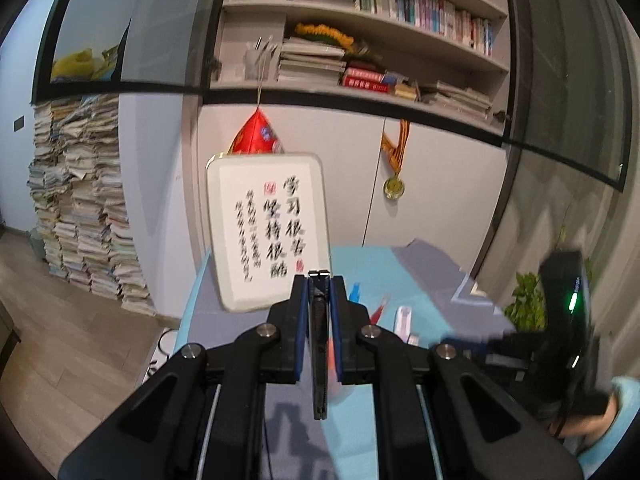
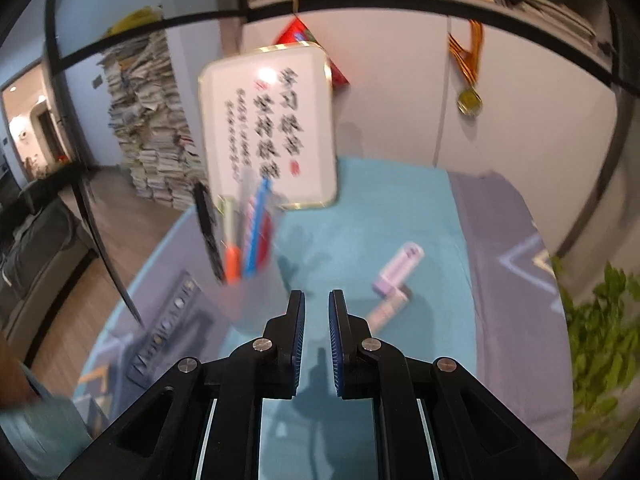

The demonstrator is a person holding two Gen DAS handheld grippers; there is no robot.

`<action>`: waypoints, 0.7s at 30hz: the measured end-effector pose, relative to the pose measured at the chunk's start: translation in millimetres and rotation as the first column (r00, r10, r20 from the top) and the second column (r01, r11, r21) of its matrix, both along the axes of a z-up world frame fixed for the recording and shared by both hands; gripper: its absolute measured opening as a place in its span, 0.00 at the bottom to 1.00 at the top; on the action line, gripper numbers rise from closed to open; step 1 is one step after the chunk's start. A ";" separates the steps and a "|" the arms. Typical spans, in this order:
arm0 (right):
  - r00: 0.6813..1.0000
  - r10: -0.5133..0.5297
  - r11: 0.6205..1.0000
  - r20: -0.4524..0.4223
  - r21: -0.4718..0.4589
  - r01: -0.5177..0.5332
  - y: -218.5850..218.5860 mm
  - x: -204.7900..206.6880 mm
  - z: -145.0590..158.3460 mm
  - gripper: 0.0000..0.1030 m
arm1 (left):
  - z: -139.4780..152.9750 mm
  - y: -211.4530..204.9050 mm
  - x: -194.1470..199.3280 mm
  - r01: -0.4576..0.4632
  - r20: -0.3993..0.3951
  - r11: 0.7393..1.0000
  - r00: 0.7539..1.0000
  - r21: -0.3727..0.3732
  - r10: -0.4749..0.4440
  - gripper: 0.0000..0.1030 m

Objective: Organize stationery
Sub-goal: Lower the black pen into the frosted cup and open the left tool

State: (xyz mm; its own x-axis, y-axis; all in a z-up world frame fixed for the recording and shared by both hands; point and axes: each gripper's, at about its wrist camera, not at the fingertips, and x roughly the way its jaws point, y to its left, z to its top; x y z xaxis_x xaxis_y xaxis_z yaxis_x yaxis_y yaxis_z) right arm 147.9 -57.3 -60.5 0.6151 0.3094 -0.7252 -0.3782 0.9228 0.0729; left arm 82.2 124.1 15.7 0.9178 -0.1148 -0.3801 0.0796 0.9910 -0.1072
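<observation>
Left wrist view: left claw (image 1: 319, 280) pinches a black pen (image 1: 319, 344) above the bench (image 2: 360, 208); right claw (image 2: 317, 300) slightly spread, empty. Loose grip could drop it short of the pen cup (image 2: 250, 280).

The left gripper (image 1: 319, 280) has its jaws clamped on a slim black pen (image 1: 319, 344), held upright above the blue tabletop (image 1: 368, 264). A framed calligraphy board (image 1: 268, 228) leans at the tabletop's far edge. A white-and-pink eraser (image 1: 403, 320) lies nearer the middle. The right gripper (image 1: 564, 320) blurs by the right edge.
</observation>
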 end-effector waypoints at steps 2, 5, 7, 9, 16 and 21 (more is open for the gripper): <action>1.000 -0.023 1.000 -0.020 0.000 0.023 -8.7 1.1 -6.3 0.10 | 4.9 -3.1 3.2 0.007 0.020 1.000 1.000 -0.012 -0.007 0.09; 0.998 -0.051 0.999 -0.047 0.002 0.051 -17.8 5.0 -11.9 0.10 | 8.1 -9.3 13.7 0.008 0.038 1.000 0.999 -0.019 -0.007 0.09; 0.996 -0.063 0.998 -0.063 0.006 0.064 -23.2 6.9 -15.0 0.10 | 5.3 -13.0 22.8 0.005 0.033 1.000 0.999 -0.018 -0.004 0.09; 0.995 -0.069 0.997 -0.075 0.015 0.070 -27.8 7.6 -17.9 0.10 | -0.4 -14.9 34.1 -0.005 0.002 1.000 1.000 -0.021 0.005 0.09; 0.993 -0.088 0.995 -0.084 0.038 0.092 -37.9 11.4 -21.6 0.10 | -13.1 -16.5 50.4 -0.021 -0.033 1.000 0.999 -0.022 0.020 0.09; 0.984 -0.129 0.990 -0.122 0.043 0.135 -47.5 19.5 -30.1 0.10 | -9.1 -16.2 50.4 -0.027 -0.019 0.999 0.999 -0.030 0.027 0.09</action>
State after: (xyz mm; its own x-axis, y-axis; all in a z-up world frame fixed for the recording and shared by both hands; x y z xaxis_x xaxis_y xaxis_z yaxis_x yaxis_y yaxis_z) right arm 167.4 -104.8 -90.7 0.5631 0.2696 -0.7811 -0.2394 0.9580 0.1581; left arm 132.6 107.9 6.7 0.9136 -0.1021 -0.3935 0.0508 0.9891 -0.1385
